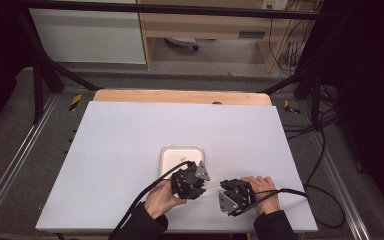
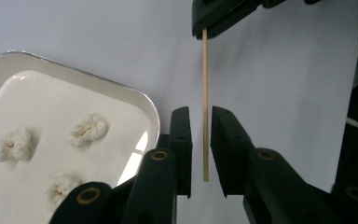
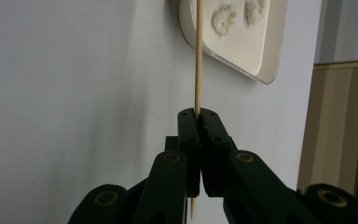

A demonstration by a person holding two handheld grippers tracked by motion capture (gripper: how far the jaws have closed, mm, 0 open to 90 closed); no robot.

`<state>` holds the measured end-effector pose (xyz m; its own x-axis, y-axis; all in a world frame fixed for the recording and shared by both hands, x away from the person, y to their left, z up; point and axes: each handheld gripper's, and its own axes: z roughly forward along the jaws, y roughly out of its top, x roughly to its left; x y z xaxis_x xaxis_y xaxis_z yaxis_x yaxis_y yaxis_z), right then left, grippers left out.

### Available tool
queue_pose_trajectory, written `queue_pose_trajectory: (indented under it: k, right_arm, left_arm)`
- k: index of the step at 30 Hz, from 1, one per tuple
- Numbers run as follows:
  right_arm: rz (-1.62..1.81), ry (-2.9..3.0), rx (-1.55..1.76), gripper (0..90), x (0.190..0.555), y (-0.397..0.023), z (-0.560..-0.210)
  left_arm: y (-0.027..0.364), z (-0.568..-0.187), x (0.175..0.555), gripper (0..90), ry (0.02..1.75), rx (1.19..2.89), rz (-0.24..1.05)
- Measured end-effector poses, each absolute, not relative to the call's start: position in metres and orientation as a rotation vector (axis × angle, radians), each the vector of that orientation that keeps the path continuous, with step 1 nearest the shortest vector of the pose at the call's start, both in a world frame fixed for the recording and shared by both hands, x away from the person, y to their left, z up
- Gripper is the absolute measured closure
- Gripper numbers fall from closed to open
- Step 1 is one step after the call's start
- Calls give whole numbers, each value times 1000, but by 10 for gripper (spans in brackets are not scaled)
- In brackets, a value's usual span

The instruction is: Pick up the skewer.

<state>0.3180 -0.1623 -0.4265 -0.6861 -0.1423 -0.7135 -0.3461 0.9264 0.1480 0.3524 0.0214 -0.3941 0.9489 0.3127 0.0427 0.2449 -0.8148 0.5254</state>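
Note:
A thin wooden skewer (image 3: 198, 56) runs level between my two grippers near the table's front edge. My right gripper (image 3: 198, 114) is shut on it, with the pointed end sticking out behind the jaws. The skewer's blunt end (image 2: 205, 140) lies between the jaws of my left gripper (image 2: 200, 114), which stand slightly apart and do not press on it. In the high view, the left gripper (image 1: 200, 186) faces the right gripper (image 1: 224, 186) with the skewer (image 1: 212, 187) between them. A white tray (image 2: 142, 100) with three white puffy lumps (image 2: 89, 128) sits just beyond the left gripper.
The tray (image 1: 166, 152) sits in the near middle of the white tabletop (image 1: 130, 130). Black cables (image 1: 145, 192) trail from both grippers toward the person. Beyond the table's wooden back edge (image 1: 180, 96) stand a black frame and a cabinet.

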Motion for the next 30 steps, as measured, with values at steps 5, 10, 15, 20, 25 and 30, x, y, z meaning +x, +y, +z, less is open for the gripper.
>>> queue_pose_trajectory:
  k: [5,10,15,20,25,30]
  right_arm:
    - [323,2307,-385,888,318,-158,-426]
    - [287,2300,-395,889,317,-156,-427]
    - [276,2290,-417,888,316,-154,-428]
    - [283,2287,-406,884,314,-153,-428]
    - [359,2284,-334,812,314,-156,-425]
    - [522,2302,-160,662,316,-165,-421]
  left_arm:
    - [11,-398,355,828,400,2645,177]
    - [5,-403,354,869,381,2699,197]
    - [4,-403,352,877,368,2718,226]
    - [5,-404,350,879,359,2719,256]
    - [14,-405,348,880,371,2682,258]
    - [29,-406,346,879,414,2608,277]
